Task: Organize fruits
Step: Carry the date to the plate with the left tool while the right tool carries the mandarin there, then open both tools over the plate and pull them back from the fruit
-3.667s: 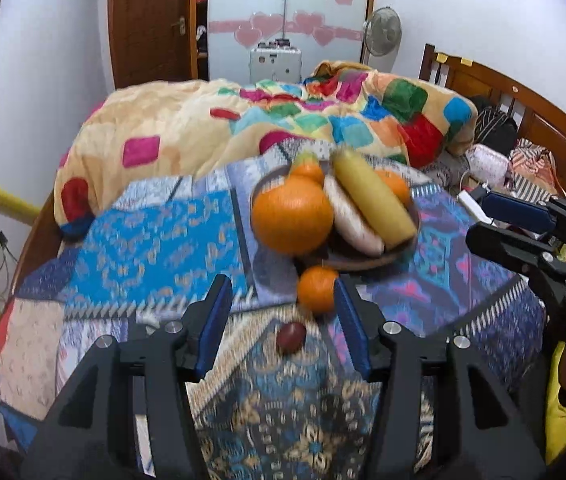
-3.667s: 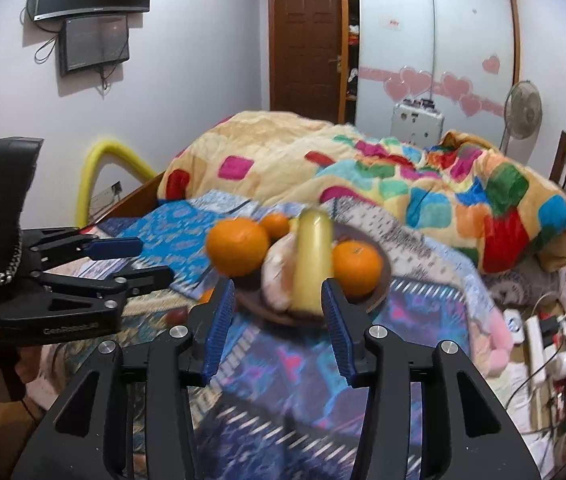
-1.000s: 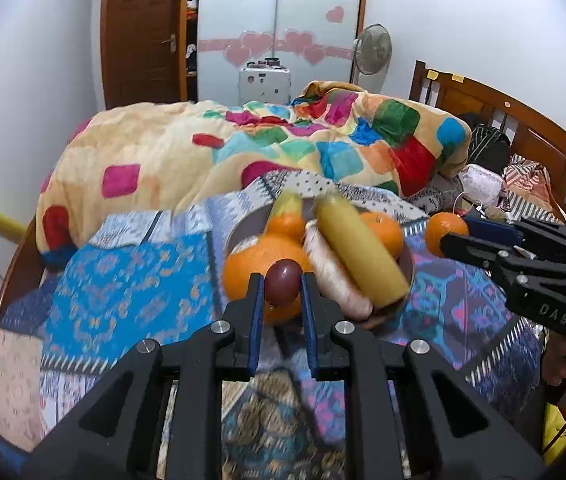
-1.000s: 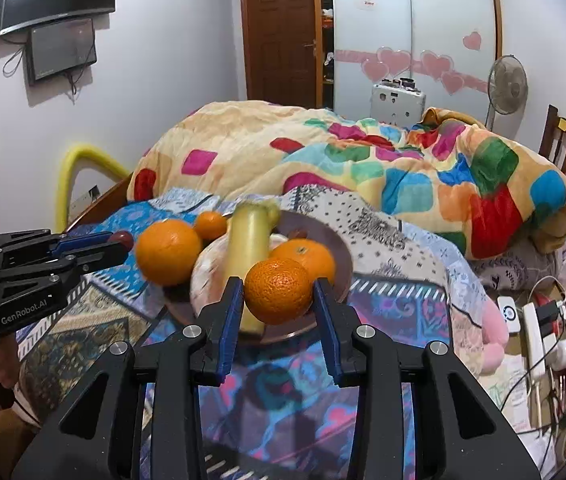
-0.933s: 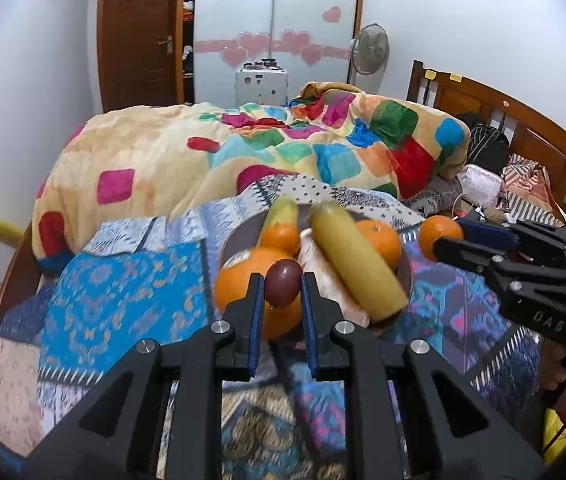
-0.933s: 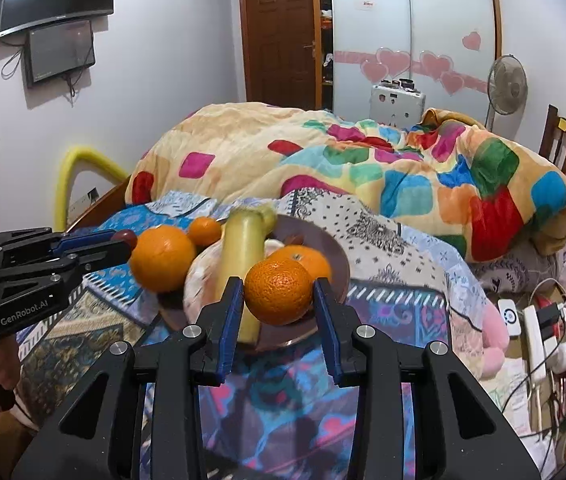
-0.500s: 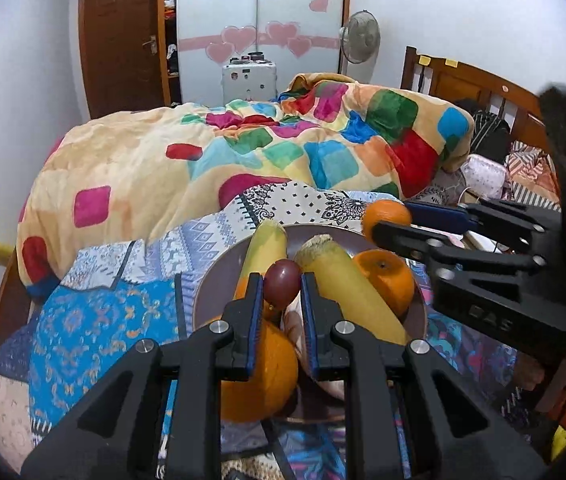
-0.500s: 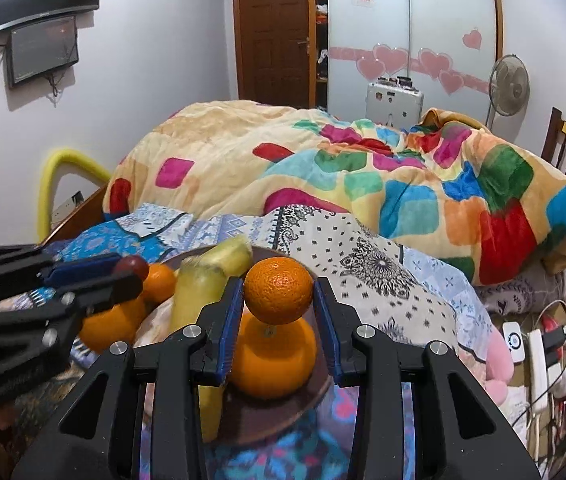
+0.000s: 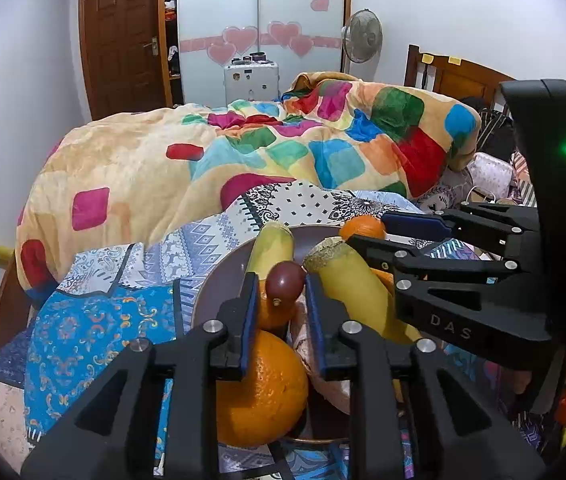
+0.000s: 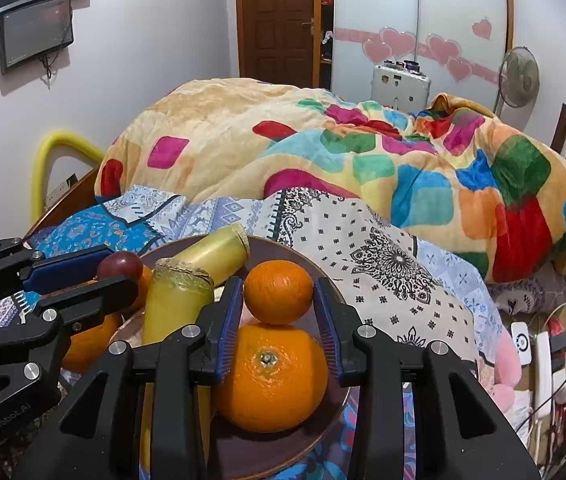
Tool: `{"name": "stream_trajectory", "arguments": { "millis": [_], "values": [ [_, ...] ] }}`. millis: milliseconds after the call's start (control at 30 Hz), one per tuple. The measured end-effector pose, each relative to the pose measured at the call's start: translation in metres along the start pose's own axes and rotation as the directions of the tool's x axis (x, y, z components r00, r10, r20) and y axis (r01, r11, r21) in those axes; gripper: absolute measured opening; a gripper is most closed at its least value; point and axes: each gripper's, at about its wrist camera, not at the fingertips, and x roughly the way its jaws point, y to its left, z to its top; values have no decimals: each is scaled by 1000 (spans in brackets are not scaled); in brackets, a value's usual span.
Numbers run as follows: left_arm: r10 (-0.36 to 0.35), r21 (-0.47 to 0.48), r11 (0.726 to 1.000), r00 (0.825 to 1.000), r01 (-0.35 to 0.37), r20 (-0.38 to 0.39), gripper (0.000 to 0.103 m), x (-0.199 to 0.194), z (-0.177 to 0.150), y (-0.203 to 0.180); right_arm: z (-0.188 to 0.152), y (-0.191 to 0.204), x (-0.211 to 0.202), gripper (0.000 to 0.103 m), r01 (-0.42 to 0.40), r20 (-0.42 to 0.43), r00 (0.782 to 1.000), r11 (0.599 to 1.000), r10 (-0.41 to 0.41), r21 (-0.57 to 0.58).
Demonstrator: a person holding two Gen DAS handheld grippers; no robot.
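Observation:
A brown plate (image 9: 219, 280) (image 10: 283, 252) on the patterned bedspread holds oranges and two yellow-green banana-like fruits (image 9: 347, 276) (image 10: 175, 300). My left gripper (image 9: 279, 292) is shut on a small dark red grape-like fruit (image 9: 285, 278) and holds it over the plate, above a large orange (image 9: 263, 392). It also shows in the right wrist view (image 10: 117, 268). My right gripper (image 10: 279, 296) is shut on a small orange (image 10: 278, 292), just above a bigger orange (image 10: 271, 376) on the plate. It shows in the left wrist view (image 9: 363, 232).
A colourful patchwork duvet (image 9: 243, 152) is heaped on the bed behind the plate. A wooden headboard (image 9: 455, 80) stands at the right. A yellow padded rail (image 10: 51, 152) is at the left edge. Cables and small items (image 10: 543, 352) lie right of the bed.
Both grippers took fruit off the bedspread and carried it forward. Over the last second they have moved in over the plate, still holding the fruit.

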Motion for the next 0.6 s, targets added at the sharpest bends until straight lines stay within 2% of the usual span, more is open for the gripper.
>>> {"name": "stream_trajectory", "arguments": {
  "millis": [67, 200, 333, 467, 600],
  "values": [
    [-3, -1, 1000, 1000, 3, 2, 33, 0, -1, 0, 1, -2, 0, 35, -6, -4, 1000, 1000, 6, 8],
    [-3, -1, 1000, 1000, 3, -2, 33, -1, -1, -2, 0, -2, -5, 44, -15, 10, 1000, 1000, 15, 10],
    [1, -17, 1000, 1000, -1, 5, 33, -9, -1, 0, -1, 1, -19, 44, -9, 34, 999, 1000, 9, 1],
    [7, -30, 1000, 999, -6, 39, 33, -33, 0, 1, -3, 7, -43, 44, 2, 70, 998, 1000, -1, -17],
    [20, -42, 999, 995, -16, 98, 33, -72, -1, -2, -6, 14, -84, 44, 17, 139, 990, 1000, -14, -20]
  ]
}}
